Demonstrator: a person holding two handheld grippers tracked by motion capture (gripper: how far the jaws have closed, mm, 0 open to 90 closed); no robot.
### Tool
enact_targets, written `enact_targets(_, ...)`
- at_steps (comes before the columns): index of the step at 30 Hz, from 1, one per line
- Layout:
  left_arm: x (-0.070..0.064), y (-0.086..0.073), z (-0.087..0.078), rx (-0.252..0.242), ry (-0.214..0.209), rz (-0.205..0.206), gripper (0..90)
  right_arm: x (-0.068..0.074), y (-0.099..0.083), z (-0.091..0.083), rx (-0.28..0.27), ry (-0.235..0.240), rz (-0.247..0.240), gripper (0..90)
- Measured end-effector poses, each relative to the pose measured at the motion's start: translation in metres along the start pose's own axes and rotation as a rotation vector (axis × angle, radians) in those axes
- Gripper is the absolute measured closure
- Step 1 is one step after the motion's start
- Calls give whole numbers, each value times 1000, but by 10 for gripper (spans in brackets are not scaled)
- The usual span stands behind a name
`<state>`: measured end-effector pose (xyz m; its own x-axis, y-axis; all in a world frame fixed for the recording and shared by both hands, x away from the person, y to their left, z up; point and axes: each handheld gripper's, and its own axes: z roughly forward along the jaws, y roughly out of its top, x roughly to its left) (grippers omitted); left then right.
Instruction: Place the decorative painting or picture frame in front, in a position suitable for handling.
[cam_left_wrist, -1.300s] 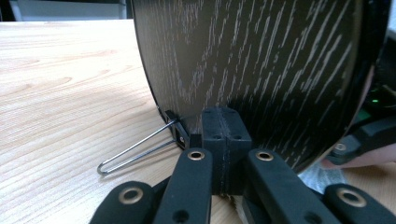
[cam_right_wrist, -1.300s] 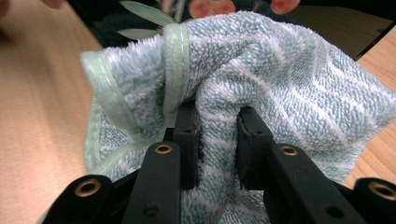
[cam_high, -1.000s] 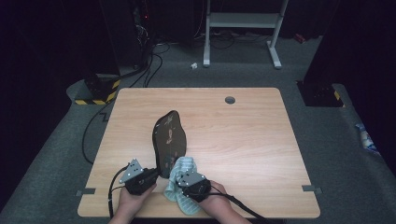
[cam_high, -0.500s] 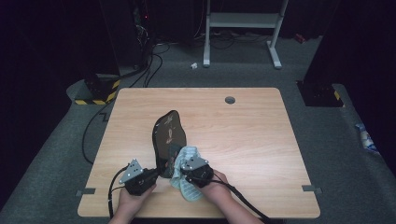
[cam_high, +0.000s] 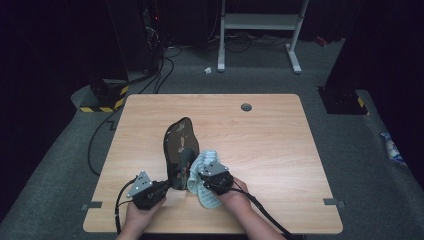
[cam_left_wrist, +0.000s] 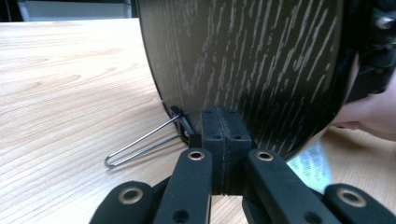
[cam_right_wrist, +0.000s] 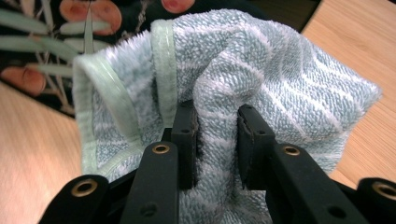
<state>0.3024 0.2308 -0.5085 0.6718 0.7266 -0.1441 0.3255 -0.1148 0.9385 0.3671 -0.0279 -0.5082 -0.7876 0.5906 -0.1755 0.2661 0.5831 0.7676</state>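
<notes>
Two things are in my care near the front edge of the desk (cam_high: 280, 125): a dark oval plate (cam_high: 179, 145) propped on edge, and a pale blue towel (cam_high: 206, 192) bunched against its painted face.

My left gripper (cam_left_wrist: 223, 140) has its jaws pressed together on the plate's lower rim. In the left gripper view the back of the plate shows a streaked, wood-grain finish, and a thin wire stand (cam_left_wrist: 140, 145) sticks out beside the jaws onto the desk. In the high view this gripper (cam_high: 161, 190) sits left of the plate.

My right gripper (cam_right_wrist: 215, 140) pinches a thick fold of the towel between its jaws, and in the high view it (cam_high: 200, 176) rests against the plate's front.

I judge the plate stiff, glossy and breakable, so it may slip or tip if held loosely. The rim is the sensible place to grip, low down, where I have it. The towel is soft and light and gives under the jaws. A bunched fold holds better than a single layer, which could pull free while wiping.
</notes>
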Motion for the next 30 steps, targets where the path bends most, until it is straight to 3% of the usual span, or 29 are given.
enact_targets(8,2,-2,-12,-7,37,-19,895,-9,-23,-25,13,-50,12,708)
enact_targets(16,1,-4,-28,-5,85,-33,821,-17,-44,-38,35,-78,36,713)
enact_targets(21,-5,-3,-36,-7,122,-36,706,-15,-50,-40,29,-83,31,714)
enact_targets(30,-19,4,-47,-31,113,-18,526,-16,-51,-39,22,-79,35,714)
